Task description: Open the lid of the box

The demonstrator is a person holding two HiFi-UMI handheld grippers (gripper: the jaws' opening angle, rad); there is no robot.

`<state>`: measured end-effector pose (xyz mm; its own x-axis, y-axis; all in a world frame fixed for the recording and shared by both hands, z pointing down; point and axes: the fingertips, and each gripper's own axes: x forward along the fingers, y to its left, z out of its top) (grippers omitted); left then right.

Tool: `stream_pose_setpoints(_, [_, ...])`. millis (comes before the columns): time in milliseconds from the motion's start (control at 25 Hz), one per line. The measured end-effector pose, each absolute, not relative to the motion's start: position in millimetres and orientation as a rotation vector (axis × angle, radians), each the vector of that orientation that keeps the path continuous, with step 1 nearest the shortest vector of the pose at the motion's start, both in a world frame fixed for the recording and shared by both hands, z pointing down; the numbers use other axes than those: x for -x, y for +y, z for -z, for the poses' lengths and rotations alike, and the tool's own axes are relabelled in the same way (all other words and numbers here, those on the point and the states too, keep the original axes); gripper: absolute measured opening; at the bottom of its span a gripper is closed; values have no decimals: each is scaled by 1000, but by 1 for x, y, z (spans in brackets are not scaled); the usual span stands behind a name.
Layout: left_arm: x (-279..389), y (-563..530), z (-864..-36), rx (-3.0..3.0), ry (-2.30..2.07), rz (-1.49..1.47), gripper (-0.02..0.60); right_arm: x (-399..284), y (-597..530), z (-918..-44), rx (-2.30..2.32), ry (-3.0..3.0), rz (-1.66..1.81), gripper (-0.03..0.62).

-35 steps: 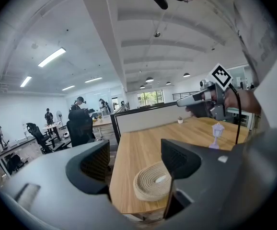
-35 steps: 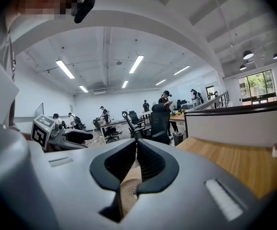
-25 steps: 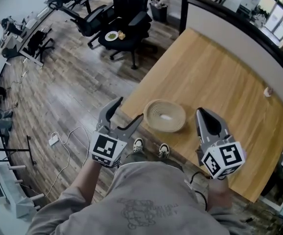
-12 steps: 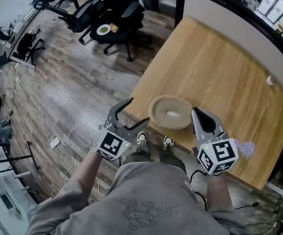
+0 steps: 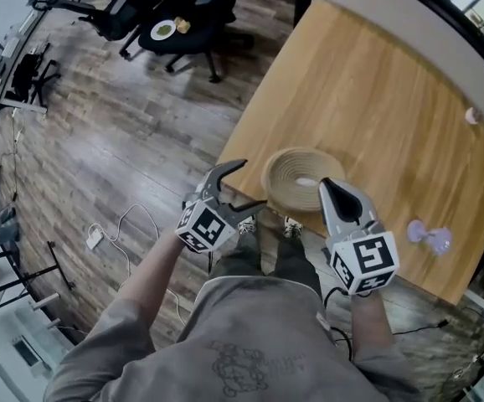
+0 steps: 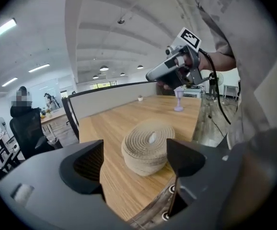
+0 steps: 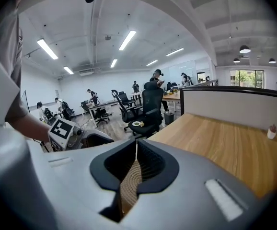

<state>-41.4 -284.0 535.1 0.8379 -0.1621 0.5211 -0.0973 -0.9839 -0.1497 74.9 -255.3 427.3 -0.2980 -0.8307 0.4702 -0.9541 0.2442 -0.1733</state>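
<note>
Woven box with lid on, near table edge. Opening wide, nothing between jaws: left gripper. Closed tight, empty, just beside box: right gripper.

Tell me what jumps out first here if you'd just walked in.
The closed round woven box stands at the near edge of the wooden table. The left claw flanks it on the left, jaws opening with nothing between them; the right claw, shut, sits by its near right side.
</note>
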Motion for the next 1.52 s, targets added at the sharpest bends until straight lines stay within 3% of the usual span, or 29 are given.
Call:
stream_pose_setpoints(80, [38, -282, -554, 2905, 150, 854, 433, -70, -255, -437, -1657, -2223, -649, 17])
stream_pose_setpoints(600, [19, -280, -649, 2907, 6, 969, 434, -60, -251, -500, -1624, -2149, -763, 17])
stream_pose_setpoints(1000, [3, -279, -660, 2904, -44, 951, 419, -60, -253, -517, -1588, -2133, -781, 17])
stream_pose_setpoints(1360, [9, -277, -663, 2919, -2, 967, 394, -8, -274, -517, -1400, -2299, -744, 21])
stream_pose_setpoints(1520, [10, -280, -662, 2930, 19, 953, 385, 9, -286, -523, -1317, -2314, -727, 60])
